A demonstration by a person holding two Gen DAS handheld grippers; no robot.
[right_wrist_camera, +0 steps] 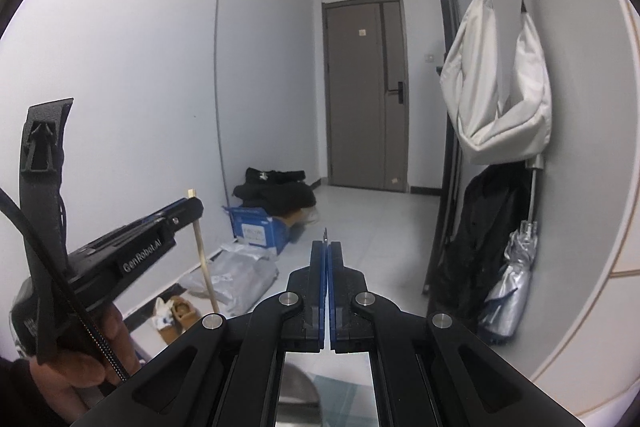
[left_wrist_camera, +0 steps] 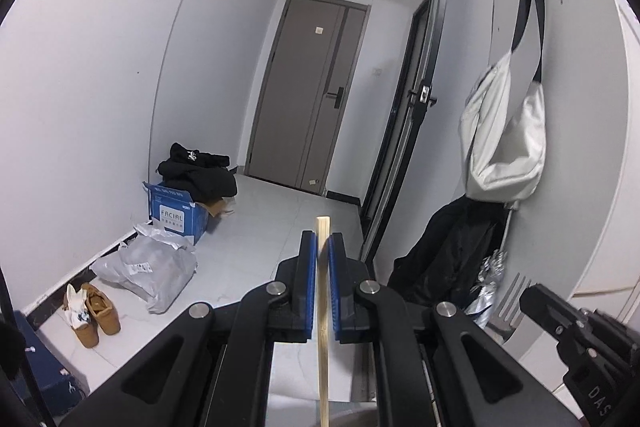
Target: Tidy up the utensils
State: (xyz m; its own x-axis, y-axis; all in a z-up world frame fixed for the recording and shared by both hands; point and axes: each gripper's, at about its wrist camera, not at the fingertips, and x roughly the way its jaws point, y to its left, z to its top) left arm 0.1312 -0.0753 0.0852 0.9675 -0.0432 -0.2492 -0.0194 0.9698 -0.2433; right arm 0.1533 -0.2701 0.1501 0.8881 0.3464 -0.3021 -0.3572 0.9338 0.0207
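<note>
left gripper [left_wrist_camera: 323,247] tight around slim square wooden chopstick [left_wrist_camera: 322,307], steel fork [left_wrist_camera: 510,301] alongside

White-walled hallway [left_wrist_camera: 92,75], pale tiled floor [left_wrist_camera: 272,227], brown door [left_wrist_camera: 312,95] at the far end, cool even light.

the blue box [left_wrist_camera: 176,211] reads "facial"; the left gripper [right_wrist_camera: 192,205] body reads "genrobot.ai"; the right gripper [left_wrist_camera: 532,301] shows "das".
</note>
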